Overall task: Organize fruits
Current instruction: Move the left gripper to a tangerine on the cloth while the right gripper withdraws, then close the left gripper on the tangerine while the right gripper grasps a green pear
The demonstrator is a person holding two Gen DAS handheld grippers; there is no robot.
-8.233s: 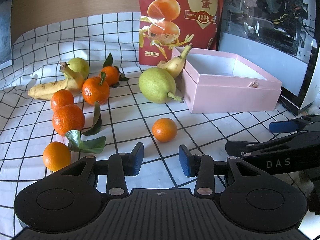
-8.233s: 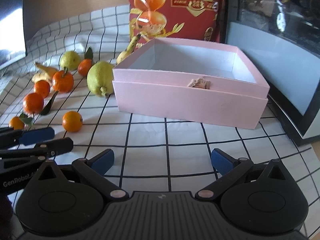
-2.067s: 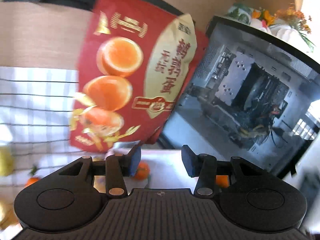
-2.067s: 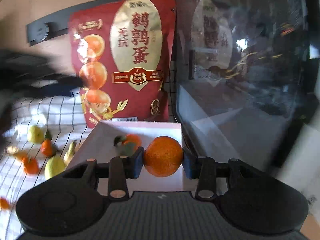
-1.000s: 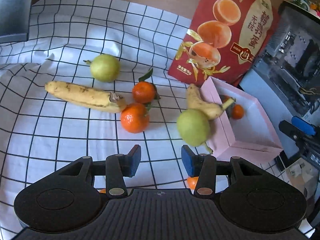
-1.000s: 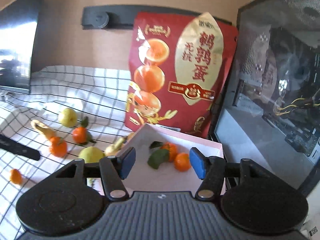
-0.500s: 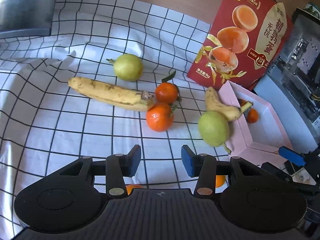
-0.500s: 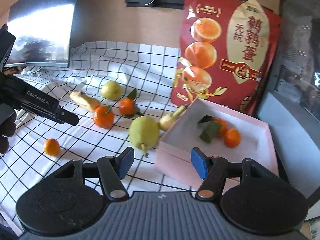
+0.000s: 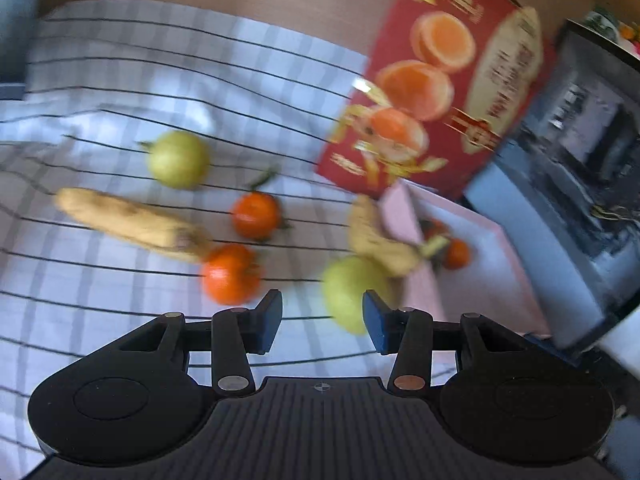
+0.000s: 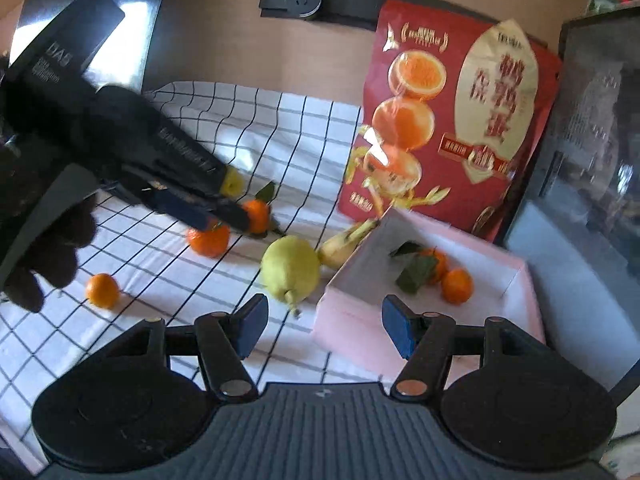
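We see our left hand-held gripper [image 9: 322, 322] hanging over the checked cloth [image 9: 100, 92] on the desk, its blue-padded jaws spread and nothing between them. The view is smeared (motion blur), yet the shapes read well enough: a round green pear [image 9: 179, 159], a long speckled banana [image 9: 132, 224], and two glossy mandarins, one with a leaf [image 9: 256, 216] and one nearer the jaws [image 9: 231, 274]. A second pear [image 9: 348, 286] and a curved banana [image 9: 380, 240] lie against the wall of the pink box [image 9: 496, 264].

Our right hand-held gripper [image 10: 323, 330] is likewise released and empty, above the box's near corner. Inside the matte cardboard box [image 10: 344, 312] sit two mandarins, one leafy [image 10: 434, 262] and one bare [image 10: 457, 286], touching. A small mandarin [image 10: 103, 290] lies alone on the cloth to the left. Behind the box stands a shiny red bag [image 10: 452, 120].
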